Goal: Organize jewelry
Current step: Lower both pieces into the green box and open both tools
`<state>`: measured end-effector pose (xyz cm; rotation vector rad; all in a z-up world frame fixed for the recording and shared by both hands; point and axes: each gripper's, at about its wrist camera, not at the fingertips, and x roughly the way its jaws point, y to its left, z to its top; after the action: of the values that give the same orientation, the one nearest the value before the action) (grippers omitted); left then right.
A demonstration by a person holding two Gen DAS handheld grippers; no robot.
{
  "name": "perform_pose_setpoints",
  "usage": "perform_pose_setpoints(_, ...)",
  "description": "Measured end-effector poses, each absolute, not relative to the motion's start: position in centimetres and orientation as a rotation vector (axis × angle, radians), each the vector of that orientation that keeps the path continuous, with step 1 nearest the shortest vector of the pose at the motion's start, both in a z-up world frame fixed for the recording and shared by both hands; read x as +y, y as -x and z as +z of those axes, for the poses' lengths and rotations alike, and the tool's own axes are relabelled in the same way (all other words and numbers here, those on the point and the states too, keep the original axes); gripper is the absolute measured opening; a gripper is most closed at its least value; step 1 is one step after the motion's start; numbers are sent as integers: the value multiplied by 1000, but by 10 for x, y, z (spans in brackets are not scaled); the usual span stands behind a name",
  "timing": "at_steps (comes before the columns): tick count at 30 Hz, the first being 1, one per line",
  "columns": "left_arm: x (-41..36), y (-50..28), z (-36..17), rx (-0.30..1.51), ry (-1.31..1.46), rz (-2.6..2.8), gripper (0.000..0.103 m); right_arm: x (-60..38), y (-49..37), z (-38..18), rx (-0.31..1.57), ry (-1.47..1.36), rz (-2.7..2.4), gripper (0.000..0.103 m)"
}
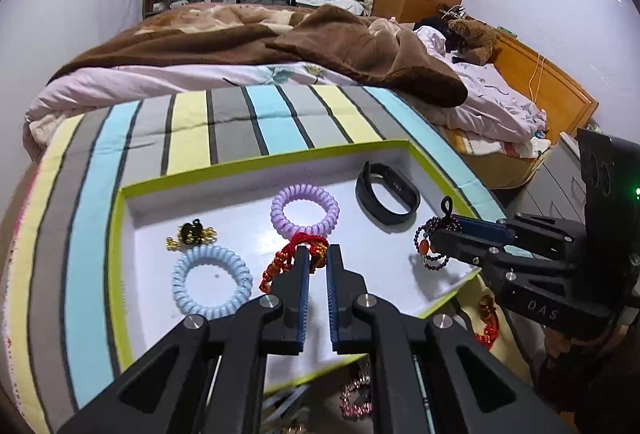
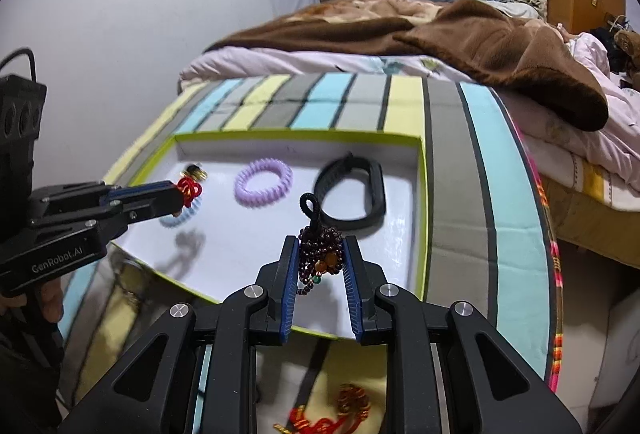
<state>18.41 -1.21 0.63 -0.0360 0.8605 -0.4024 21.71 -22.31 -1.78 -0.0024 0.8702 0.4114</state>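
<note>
Left claw point(image 1: 318, 260) angles downward over the near edge of the green-rimmed tray point(image 1: 256, 159), clamped on a red knotted cord charm point(image 1: 298, 248) with gold beads. Right claw point(image 2: 320, 254), likewise tilted down above the tray's near right corner, is clamped on a dark purple bead bracelet point(image 2: 320, 248) with orange beads and a black loop. In the tray lie two coil hair ties, one blue point(image 1: 212, 280) and one lilac point(image 1: 305, 207), one black wristband point(image 1: 387, 198) and one gold-black trinket point(image 1: 192, 232).

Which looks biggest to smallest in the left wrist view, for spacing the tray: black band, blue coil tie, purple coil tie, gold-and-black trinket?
1. Blue coil tie, though nearest the camera.
2-3. Black band and purple coil tie, too alike.
4. Gold-and-black trinket.
</note>
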Motion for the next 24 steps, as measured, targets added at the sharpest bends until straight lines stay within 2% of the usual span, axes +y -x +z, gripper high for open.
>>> perform_pose_setpoints(19, -16, -197, -17, 926, 55, -388, 9, -220, -226, -31, 897, 79, 372, 23)
perform_pose_setpoints(22, -17, -195, -15, 922, 55, -398, 11, -220, -226, -31, 896, 76, 370, 26)
perform_pose_setpoints(24, -16, -195, -15, 921, 51, -392, 20, -220, -226, -30, 893, 70, 371, 31)
